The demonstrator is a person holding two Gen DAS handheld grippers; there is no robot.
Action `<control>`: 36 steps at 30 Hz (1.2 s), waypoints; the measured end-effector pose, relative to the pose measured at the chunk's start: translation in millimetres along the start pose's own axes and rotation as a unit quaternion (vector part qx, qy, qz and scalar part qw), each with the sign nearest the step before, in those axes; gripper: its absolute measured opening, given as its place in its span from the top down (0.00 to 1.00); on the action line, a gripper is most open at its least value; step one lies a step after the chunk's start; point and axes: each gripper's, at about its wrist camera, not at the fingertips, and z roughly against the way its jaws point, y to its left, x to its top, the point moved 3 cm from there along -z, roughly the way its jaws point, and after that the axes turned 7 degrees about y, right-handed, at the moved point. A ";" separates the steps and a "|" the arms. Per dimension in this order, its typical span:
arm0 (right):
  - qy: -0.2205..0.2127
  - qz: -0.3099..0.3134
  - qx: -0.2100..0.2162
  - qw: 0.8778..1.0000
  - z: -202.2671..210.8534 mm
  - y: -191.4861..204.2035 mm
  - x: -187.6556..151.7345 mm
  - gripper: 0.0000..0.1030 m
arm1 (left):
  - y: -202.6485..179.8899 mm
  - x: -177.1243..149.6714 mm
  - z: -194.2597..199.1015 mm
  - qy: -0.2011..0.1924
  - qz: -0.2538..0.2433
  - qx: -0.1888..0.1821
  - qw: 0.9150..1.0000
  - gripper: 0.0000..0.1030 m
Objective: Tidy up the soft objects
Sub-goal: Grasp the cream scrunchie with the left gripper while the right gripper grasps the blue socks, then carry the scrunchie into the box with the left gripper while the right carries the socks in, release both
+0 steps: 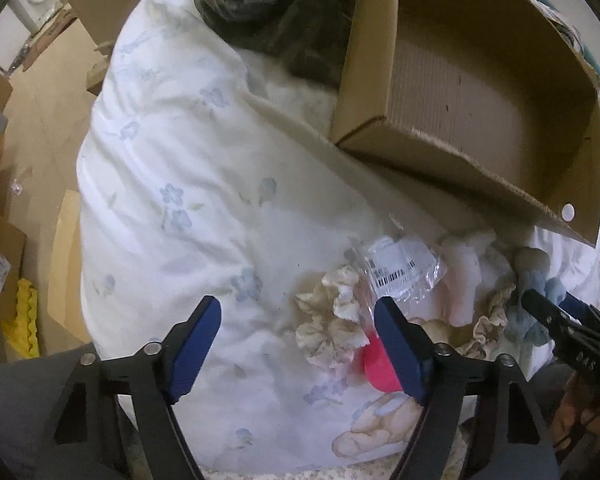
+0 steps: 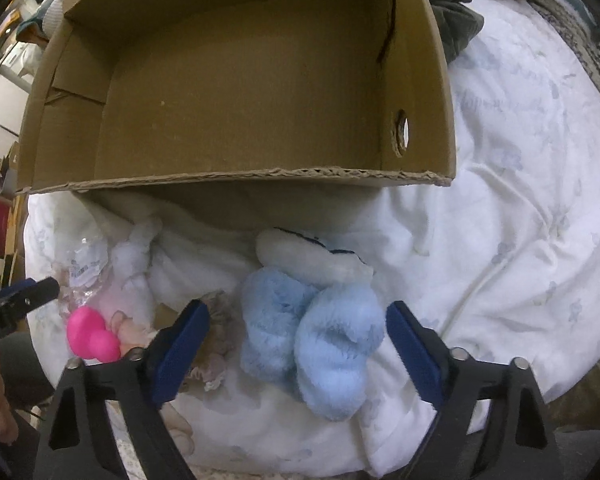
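The cardboard box (image 2: 240, 92) lies on a white duvet (image 2: 500, 240) with a pale blue flower print, and its open side faces the cameras. Nothing can be seen inside the box. All the soft things lie on the duvet just in front of the box's near edge.

The left hand-held gripper (image 1: 298, 334) has its jaws wide apart and holds nothing. Between its blue fingers, nearer to the right finger, lies a cream ruffled scrunchie (image 1: 332, 320). Beside the scrunchie, farther from the box, there is a bright pink object (image 1: 376, 364), partly hidden by the finger. A clear plastic bag with a barcode label (image 1: 400, 268) lies between the scrunchie and the box, and a white fluffy piece (image 1: 466, 276) lies next to the bag, close under the box's edge.

The right hand-held gripper (image 2: 298, 340) is also wide open and empty. A light blue fluffy toy (image 2: 320, 336) lies between its fingers, a little below the box's front edge; I cannot tell if the fingers touch it. A white plush piece with a dark line (image 2: 308, 256) lies between the blue toy and the box, touching the toy. A dark green garment (image 2: 456, 20) lies on the duvet next to the box's right wall, toward its back.
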 end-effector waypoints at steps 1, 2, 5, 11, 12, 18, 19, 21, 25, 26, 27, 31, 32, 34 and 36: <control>0.003 -0.001 0.002 1.000 0.2 -2.1 1.9 0.16 | -0.7 -0.3 -2.4 0.003 -0.003 0.000 1.000 0.30; 0.007 -0.001 0.006 1.000 1.5 -5.4 3.2 0.21 | -1.8 0.4 -6.7 0.007 -0.007 0.004 1.000 0.39; 0.012 0.001 0.007 1.000 -3.9 -5.3 7.0 0.33 | -7.6 1.7 -15.6 0.027 -0.011 0.010 1.000 0.58; 0.012 0.004 -0.001 1.000 -5.2 -11.0 11.1 0.51 | -5.8 2.3 -21.9 0.038 -0.013 -0.003 0.999 0.83; 0.012 0.004 0.000 1.000 -3.6 -10.7 8.8 0.54 | -5.3 1.7 -21.1 0.037 -0.013 -0.004 0.999 0.84; 0.001 -0.001 0.029 1.000 7.9 -17.3 -3.8 0.64 | 7.7 -5.8 -0.6 0.005 -0.002 -0.003 1.000 0.87; -0.003 -0.003 0.042 0.999 15.5 -19.4 -6.3 0.65 | 11.0 -6.7 4.9 -0.002 0.002 -0.003 1.000 0.87; -0.010 -0.001 0.061 0.998 26.3 -17.8 -10.3 0.65 | 16.5 -17.2 17.6 -0.019 0.004 0.003 1.000 0.87; -0.036 0.010 0.090 0.995 46.1 -16.8 -19.0 0.65 | 25.4 -20.9 41.7 -0.072 -0.016 0.048 0.996 0.87; -0.044 0.014 0.095 0.994 52.4 -15.2 -20.9 0.65 | 27.1 -12.8 47.8 -0.077 -0.018 0.058 0.995 0.87; -0.049 0.018 0.100 0.994 57.1 -13.9 -24.1 0.65 | 28.6 -12.4 49.7 -0.079 -0.017 0.058 0.995 0.87; -0.070 0.028 0.124 0.989 75.6 -10.3 -31.0 0.66 | 17.3 -15.4 55.9 -0.100 -0.013 0.057 0.993 0.88; -0.076 0.029 0.132 0.988 76.6 -11.3 -31.4 0.66 | 12.0 -15.7 59.6 -0.108 -0.014 0.057 0.992 0.88; -0.086 0.031 0.148 0.985 85.5 -11.7 -33.6 0.66 | -1.5 -12.4 66.4 -0.131 -0.022 0.061 0.989 0.88; -0.094 0.035 0.156 0.983 96.4 -11.9 -32.4 0.66 | -8.0 -13.0 80.7 -0.147 -0.030 0.058 0.987 0.88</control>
